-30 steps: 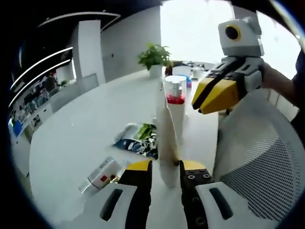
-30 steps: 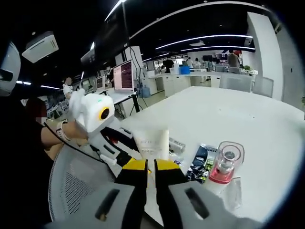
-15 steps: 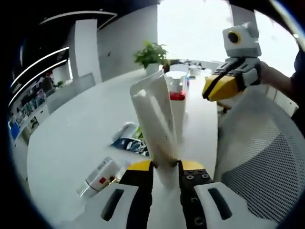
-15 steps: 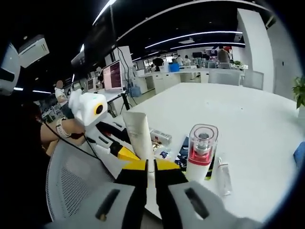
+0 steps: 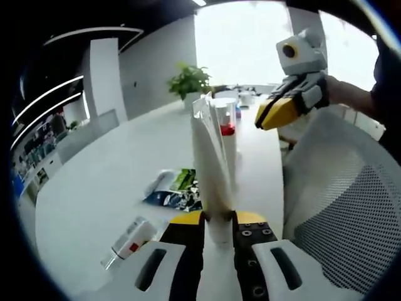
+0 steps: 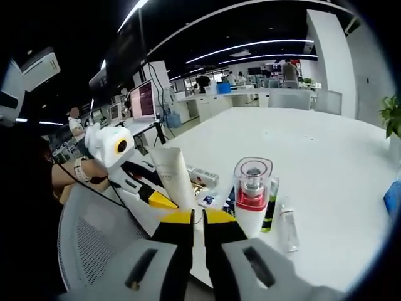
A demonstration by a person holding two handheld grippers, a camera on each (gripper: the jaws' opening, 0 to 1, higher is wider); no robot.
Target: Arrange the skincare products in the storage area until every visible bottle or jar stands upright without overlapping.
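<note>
My left gripper [image 5: 218, 221] is shut on the lower end of a white tube [image 5: 210, 160], which stands nearly upright on the white table [image 5: 94, 182], crimped end up. Just behind it stands a white pump bottle [image 5: 228, 125] with a red band and a clear cap. My right gripper [image 5: 268, 118] hovers up to the right with its yellow jaws together and nothing in them. In the right gripper view my right gripper [image 6: 202, 219] is at the bottom. Beyond it are the tube [image 6: 172, 179], the left gripper [image 6: 164, 200] and the pump bottle [image 6: 250, 194].
Blue and green sachets [image 5: 178, 188] lie flat left of the tube. A small boxed item [image 5: 128, 235] lies on its side near the table edge. A small clear bottle [image 6: 288, 229] lies by the pump bottle. A white mesh chair [image 5: 338, 207] stands on the right, a potted plant [image 5: 188, 81] far back.
The tube in my left gripper has turned and come more upright. My right gripper has drawn back and up from the pump bottle's cap. Both views have shifted with the hands.
</note>
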